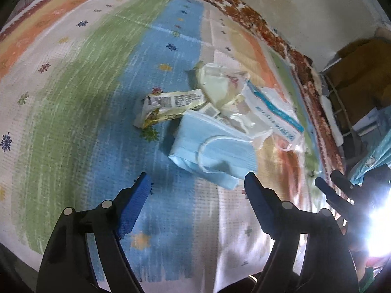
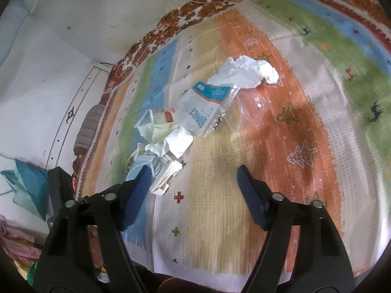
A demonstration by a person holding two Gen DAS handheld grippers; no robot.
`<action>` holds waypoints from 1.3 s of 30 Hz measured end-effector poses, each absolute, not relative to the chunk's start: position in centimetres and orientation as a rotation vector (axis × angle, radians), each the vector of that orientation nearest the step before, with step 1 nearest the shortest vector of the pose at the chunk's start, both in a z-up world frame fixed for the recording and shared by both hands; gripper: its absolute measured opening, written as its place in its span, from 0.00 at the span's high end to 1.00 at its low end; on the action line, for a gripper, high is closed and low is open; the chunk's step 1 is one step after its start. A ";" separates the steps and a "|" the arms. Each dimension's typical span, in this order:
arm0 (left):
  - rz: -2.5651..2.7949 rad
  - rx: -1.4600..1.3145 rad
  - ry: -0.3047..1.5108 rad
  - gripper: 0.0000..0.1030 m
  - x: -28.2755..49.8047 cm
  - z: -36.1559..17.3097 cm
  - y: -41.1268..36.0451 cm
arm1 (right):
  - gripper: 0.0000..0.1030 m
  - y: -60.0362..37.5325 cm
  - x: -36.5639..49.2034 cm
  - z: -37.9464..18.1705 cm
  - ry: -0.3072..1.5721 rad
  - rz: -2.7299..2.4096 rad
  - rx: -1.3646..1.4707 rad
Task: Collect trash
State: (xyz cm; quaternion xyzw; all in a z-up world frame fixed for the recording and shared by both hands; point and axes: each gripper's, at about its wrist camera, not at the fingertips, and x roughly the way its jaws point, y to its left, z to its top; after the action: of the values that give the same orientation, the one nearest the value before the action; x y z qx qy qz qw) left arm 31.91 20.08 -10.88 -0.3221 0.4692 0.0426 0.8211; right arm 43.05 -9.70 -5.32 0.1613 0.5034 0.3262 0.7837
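Note:
A pile of trash lies on a striped rug (image 1: 73, 85). In the left wrist view a blue face mask (image 1: 215, 151) is nearest, with a yellow wrapper (image 1: 168, 105), a cream plastic bag (image 1: 220, 83) and a white-and-blue packet (image 1: 276, 114) behind it. My left gripper (image 1: 198, 180) is open and empty just short of the mask. In the right wrist view I see the white-and-blue packet (image 2: 202, 107), crumpled white paper (image 2: 246, 73), clear plastic (image 2: 251, 112) and the mask (image 2: 139, 168). My right gripper (image 2: 193, 173) is open and empty above the rug, near the pile.
A bare white floor (image 2: 61, 48) borders the rug beyond its brown patterned edge (image 2: 185, 12). A blue bag (image 2: 27, 185) and clothes (image 2: 14, 239) lie at the left of the right wrist view. The other gripper (image 1: 342, 188) shows at the right of the left wrist view.

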 end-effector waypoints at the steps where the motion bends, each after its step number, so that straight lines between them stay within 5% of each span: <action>1: 0.091 -0.679 1.004 0.27 32.1 -11.0 20.1 | 0.39 -9.6 43.3 -5.6 1.093 0.705 0.355; 14: 0.081 -0.779 0.953 0.27 32.6 -12.0 21.0 | 0.47 -8.1 47.0 -7.5 1.099 0.729 0.478; 26: 0.017 -0.843 0.909 0.40 32.9 -13.7 22.5 | 0.57 -7.8 49.8 -9.9 1.115 0.747 0.544; 33: -0.008 -0.847 0.903 0.67 33.3 -13.8 22.2 | 0.92 -6.5 50.4 -10.0 1.128 0.763 0.509; 39: 0.007 -0.758 0.883 0.85 33.7 -12.3 21.2 | 0.99 -6.3 49.8 -8.9 1.119 0.782 0.452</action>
State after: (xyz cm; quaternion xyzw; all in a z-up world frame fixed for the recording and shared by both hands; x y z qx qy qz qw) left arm 33.71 21.22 -12.27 -0.3582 0.4170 0.0032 0.8354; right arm 49.78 -6.32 -8.92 0.2072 0.5127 0.3580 0.7524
